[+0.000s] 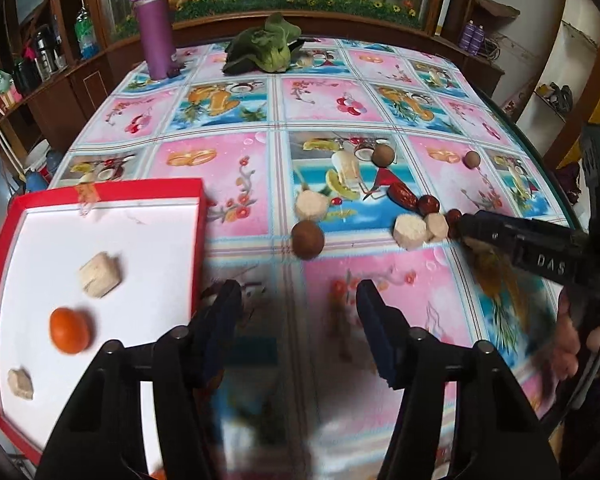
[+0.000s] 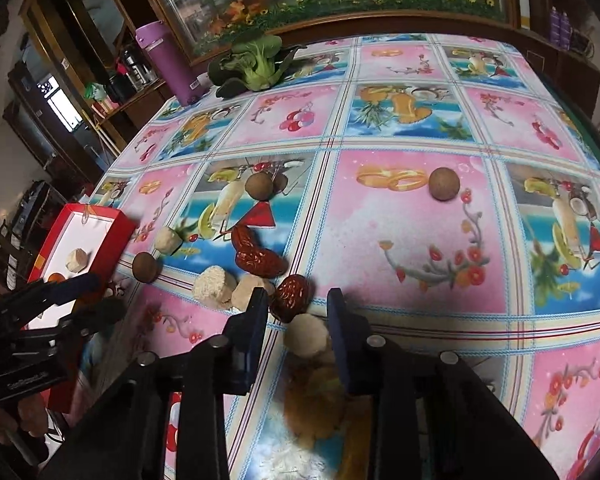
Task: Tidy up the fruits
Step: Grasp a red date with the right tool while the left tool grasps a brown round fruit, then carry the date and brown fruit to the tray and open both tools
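A red box (image 1: 198, 240) with a white floor sits at the table's left; it holds two pale chunks (image 1: 100, 274) and an orange fruit (image 1: 70, 330). My left gripper (image 1: 300, 300) is open and empty beside the box's right wall. Brown round fruits (image 1: 308, 239), red dates (image 1: 404, 197) and pale chunks (image 1: 410, 232) lie loose on the cloth. My right gripper (image 2: 298, 316) is open, its jaws either side of a pale chunk (image 2: 306, 334), with a red date (image 2: 292, 296) just ahead. The box (image 2: 116, 236) shows at the left there.
A purple bottle (image 1: 154, 26) and a green leafy vegetable (image 1: 270, 46) stand at the table's far edge. A wooden cabinet with a flower picture runs behind. The table's curved right edge (image 1: 540, 160) is near the right gripper. More brown fruits (image 2: 444, 184) lie mid-table.
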The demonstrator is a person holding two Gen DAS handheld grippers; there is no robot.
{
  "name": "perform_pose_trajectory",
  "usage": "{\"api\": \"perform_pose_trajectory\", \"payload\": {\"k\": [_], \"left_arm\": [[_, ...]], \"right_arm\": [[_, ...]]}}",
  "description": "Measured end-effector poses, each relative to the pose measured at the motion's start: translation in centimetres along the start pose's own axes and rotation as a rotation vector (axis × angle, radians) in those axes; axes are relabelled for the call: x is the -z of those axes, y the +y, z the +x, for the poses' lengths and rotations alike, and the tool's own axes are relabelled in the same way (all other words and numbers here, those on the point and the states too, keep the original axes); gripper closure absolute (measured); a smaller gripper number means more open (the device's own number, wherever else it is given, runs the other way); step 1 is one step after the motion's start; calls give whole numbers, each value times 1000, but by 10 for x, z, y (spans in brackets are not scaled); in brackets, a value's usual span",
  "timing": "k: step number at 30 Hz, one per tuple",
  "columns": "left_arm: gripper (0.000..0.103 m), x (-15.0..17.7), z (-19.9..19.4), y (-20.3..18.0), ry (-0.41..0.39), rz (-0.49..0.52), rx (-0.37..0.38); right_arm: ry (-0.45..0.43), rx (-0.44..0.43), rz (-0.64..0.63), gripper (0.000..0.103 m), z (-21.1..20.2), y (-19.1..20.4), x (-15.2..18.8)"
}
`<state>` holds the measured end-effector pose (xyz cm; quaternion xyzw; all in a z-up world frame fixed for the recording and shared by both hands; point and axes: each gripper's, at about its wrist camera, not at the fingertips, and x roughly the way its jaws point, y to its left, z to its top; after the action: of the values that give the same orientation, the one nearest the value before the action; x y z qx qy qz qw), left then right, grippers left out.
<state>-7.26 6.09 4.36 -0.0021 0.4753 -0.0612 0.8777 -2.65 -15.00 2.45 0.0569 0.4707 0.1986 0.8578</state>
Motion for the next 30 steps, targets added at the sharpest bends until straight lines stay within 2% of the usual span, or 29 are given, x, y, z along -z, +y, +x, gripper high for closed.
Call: {"api": "perform_pose_trajectory", "payload": {"k": [9, 12, 21, 25, 30], "left_arm": [[50, -19, 35, -7, 39, -15, -27], [59, -20, 45, -4, 64, -24, -24], [59, -21, 49, -2, 56, -6, -14], [63, -22, 50, -2, 50, -6, -16], [70, -22, 51, -3, 43, -5, -23]], "right_arm": [[-2, 7, -20, 74, 4, 2, 1], [-2, 1, -29, 74, 5, 3, 1], [-19, 47, -83, 74, 10, 11, -1], [-29, 92, -125, 84, 11, 16, 2], [-32, 91, -120, 84, 10, 15, 2]]}}
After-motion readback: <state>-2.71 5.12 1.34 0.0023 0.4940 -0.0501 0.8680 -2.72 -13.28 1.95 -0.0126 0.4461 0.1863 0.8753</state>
